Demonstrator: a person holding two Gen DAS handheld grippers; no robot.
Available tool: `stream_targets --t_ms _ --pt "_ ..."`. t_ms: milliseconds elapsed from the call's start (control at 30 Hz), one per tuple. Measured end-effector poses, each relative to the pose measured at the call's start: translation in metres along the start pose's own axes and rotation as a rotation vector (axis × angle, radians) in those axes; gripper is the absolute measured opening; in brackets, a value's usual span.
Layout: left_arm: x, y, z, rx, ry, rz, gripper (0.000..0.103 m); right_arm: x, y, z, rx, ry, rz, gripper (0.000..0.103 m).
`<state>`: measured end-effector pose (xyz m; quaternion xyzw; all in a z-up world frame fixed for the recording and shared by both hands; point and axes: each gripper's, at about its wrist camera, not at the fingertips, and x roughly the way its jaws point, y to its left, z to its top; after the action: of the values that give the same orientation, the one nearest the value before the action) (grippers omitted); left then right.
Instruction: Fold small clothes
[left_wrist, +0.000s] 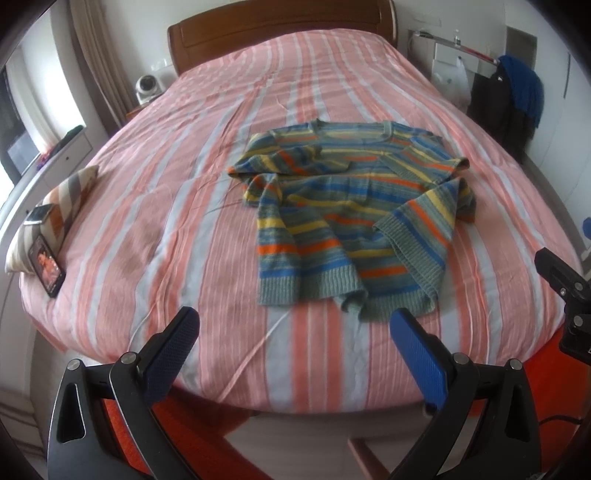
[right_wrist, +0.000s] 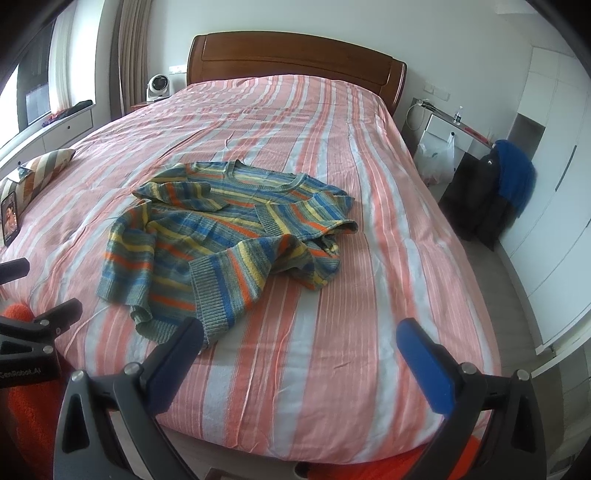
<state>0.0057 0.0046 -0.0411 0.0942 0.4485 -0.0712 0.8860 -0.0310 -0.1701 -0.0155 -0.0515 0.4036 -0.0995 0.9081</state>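
Observation:
A small striped knit sweater (left_wrist: 347, 218) in blue, yellow, orange and grey-green lies rumpled on the pink-and-white striped bed (left_wrist: 207, 206), both sleeves folded across the body. It also shows in the right wrist view (right_wrist: 221, 236). My left gripper (left_wrist: 295, 332) is open and empty, held over the foot of the bed just short of the sweater's hem. My right gripper (right_wrist: 299, 339) is open and empty, to the right of the hem, above bare bedcover (right_wrist: 369, 295). Its black body shows at the right edge of the left wrist view (left_wrist: 565, 288).
A striped cushion (left_wrist: 62, 206) with two phones (left_wrist: 46, 262) lies at the bed's left edge. A wooden headboard (right_wrist: 291, 55) stands at the far end. A chair with dark and blue clothes (right_wrist: 495, 184) and a white bag (right_wrist: 436, 158) stand right of the bed.

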Motion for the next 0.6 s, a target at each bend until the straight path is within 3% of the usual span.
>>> stream_targets --t_ms 600 --pt "0.002 0.004 -0.001 0.007 0.010 0.022 0.103 0.002 0.012 -0.002 -0.008 0.018 0.053 0.103"
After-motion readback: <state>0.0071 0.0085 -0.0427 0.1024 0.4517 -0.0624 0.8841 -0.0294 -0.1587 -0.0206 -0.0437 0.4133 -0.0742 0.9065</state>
